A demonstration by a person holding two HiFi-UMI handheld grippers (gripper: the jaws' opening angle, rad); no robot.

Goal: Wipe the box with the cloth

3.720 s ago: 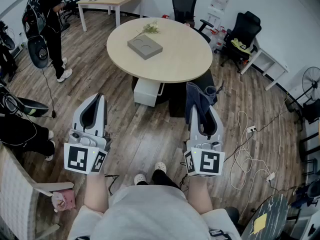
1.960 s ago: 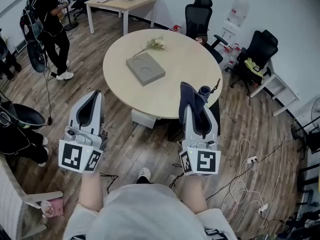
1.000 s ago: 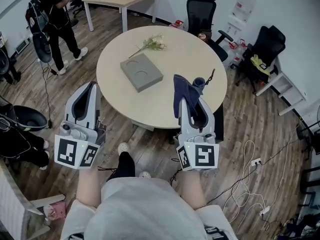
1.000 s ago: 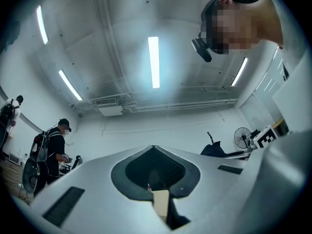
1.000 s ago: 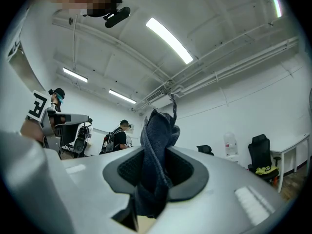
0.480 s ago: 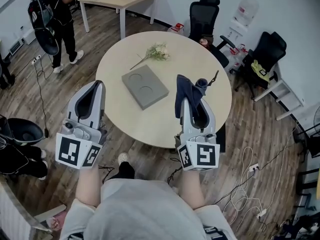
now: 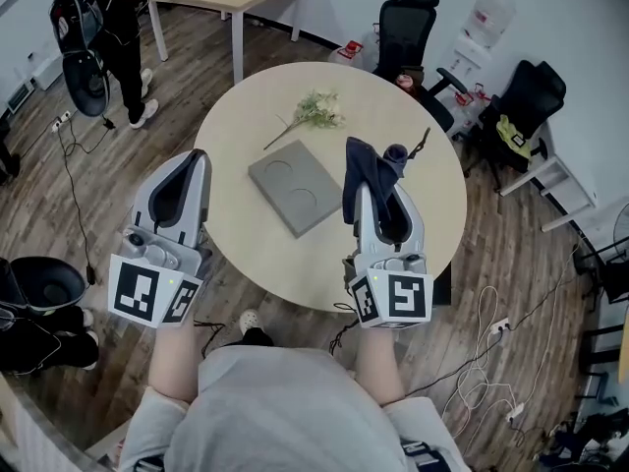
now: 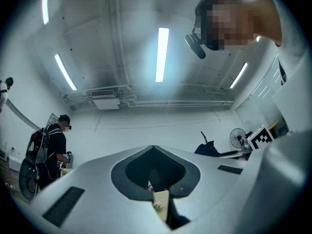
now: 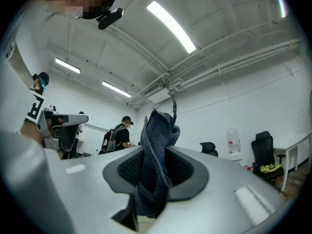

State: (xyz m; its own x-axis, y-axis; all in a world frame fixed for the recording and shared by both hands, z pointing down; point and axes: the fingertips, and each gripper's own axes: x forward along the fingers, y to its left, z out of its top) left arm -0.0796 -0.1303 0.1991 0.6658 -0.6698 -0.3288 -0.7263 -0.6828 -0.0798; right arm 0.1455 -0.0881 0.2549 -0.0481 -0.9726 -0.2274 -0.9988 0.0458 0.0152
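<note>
Since half a second earlier, the person has stepped closer: the round pale wooden table (image 7: 393, 116) sits lower in the head view, and both grippers now reach over its near edge.

At the left, the white left gripper (image 7: 193, 157) hovers above the table's rim. Its jaws are drawn together with only a thin slit between them, and they hold nothing.

Between the two grippers, the flat grey rectangular box (image 7: 295, 187) lies on the tabletop, apart from both. Its long axis runs diagonally, from far left toward near right in the head view. Its top is plain matte grey with two shallow round recesses set one after the other along that axis.

Just beyond the box's far corner lies a small sprig of pale flowers (image 7: 316, 111), its stem pointing toward the box.

At the right, the white right gripper (image 7: 381, 197) has its jaws closed on the dark blue-grey cloth (image 7: 366, 168). The cloth stands up in a bunched fold past the jaw tips, above the table and just right of the box.
</note>
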